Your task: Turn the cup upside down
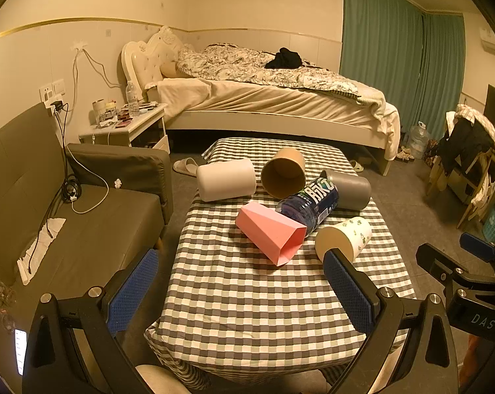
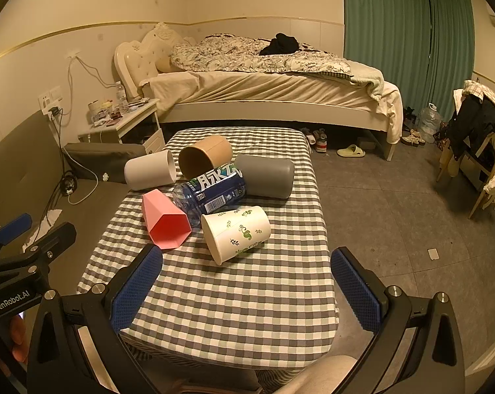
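Note:
Several cups lie on their sides on a checkered table [image 1: 247,295] [image 2: 231,295]: a pink hexagonal cup [image 1: 270,234] [image 2: 163,218], a white paper cup with green leaf print [image 1: 344,238] [image 2: 236,233], a plain white cup [image 1: 226,184] [image 2: 149,169], a brown cup [image 1: 283,172] [image 2: 204,156] and a grey cup [image 1: 349,188] [image 2: 267,175]. My left gripper [image 1: 241,282] stands open over the near half of the table, nothing between its fingers. My right gripper [image 2: 246,279] is open too, just short of the leaf-print cup.
A blue-labelled plastic bottle [image 1: 310,203] [image 2: 211,193] lies among the cups. A dark sofa [image 1: 67,216] runs along the left, a nightstand [image 1: 129,128] and a bed [image 1: 280,98] stand behind the table. Grey floor [image 2: 395,213] spreads to the right, with a chair [image 2: 477,138] draped in clothes.

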Motion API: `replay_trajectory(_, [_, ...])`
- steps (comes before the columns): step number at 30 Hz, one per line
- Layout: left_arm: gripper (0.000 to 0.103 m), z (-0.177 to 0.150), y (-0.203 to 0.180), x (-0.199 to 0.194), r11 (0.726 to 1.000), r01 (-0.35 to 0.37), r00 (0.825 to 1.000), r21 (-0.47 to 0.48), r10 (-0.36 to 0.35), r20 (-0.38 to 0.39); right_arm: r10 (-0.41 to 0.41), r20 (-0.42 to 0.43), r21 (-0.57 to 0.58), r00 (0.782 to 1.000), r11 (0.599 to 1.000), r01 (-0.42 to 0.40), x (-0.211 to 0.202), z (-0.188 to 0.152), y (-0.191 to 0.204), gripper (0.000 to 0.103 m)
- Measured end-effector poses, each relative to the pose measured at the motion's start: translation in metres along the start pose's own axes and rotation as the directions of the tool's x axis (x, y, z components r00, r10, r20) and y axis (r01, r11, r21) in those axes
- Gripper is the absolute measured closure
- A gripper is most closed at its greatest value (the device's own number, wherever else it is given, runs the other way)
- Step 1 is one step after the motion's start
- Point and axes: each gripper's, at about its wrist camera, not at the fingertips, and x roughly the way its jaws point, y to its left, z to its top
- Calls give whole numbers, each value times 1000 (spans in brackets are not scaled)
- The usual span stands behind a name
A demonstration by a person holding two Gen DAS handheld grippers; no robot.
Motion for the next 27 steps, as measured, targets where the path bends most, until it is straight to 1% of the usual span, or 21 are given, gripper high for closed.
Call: replay_trajectory(27, [0, 1, 0, 1, 1000, 1, 1000, -3, -1, -4, -7, -4, 1, 1000, 1000, 7, -2, -3, -2, 0])
